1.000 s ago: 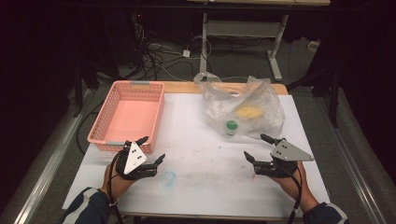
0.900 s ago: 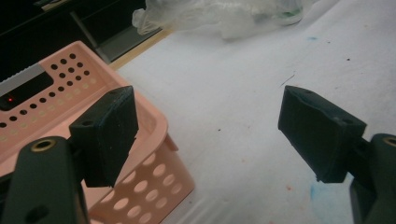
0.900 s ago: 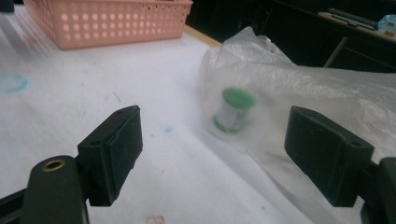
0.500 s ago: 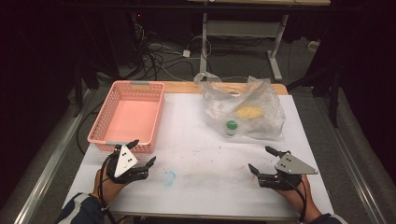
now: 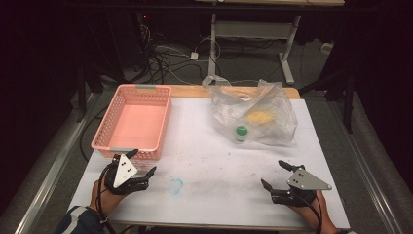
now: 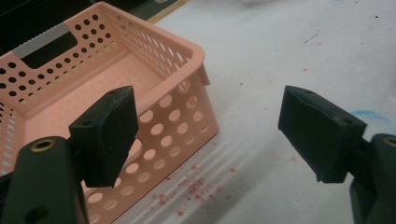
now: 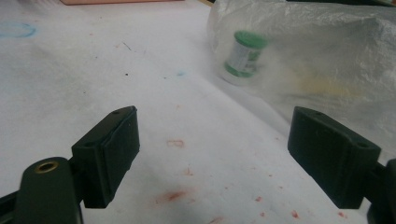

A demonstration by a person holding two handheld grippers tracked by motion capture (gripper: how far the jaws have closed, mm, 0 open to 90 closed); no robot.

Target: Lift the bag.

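High view: your left gripper (image 5: 143, 163) and right gripper (image 5: 274, 174) rest with jaws spread, empty, beside basket (image 5: 131, 122) and bag (image 5: 253, 114).

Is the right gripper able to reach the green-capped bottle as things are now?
Probably not directly: the right gripper is open with bare table ahead, but the green-capped bottle lies inside the clear plastic bag, whose film covers it.

On the white bench (image 5: 204, 161), the left tool (image 5: 141, 163) sits with its jaws apart just beside the near wall of the pink basket (image 5: 109, 129). The right tool (image 5: 277, 175), jaws apart, lies near the front edge, well apart from the clear bag (image 5: 272, 122) with its green-capped bottle (image 5: 241, 133).
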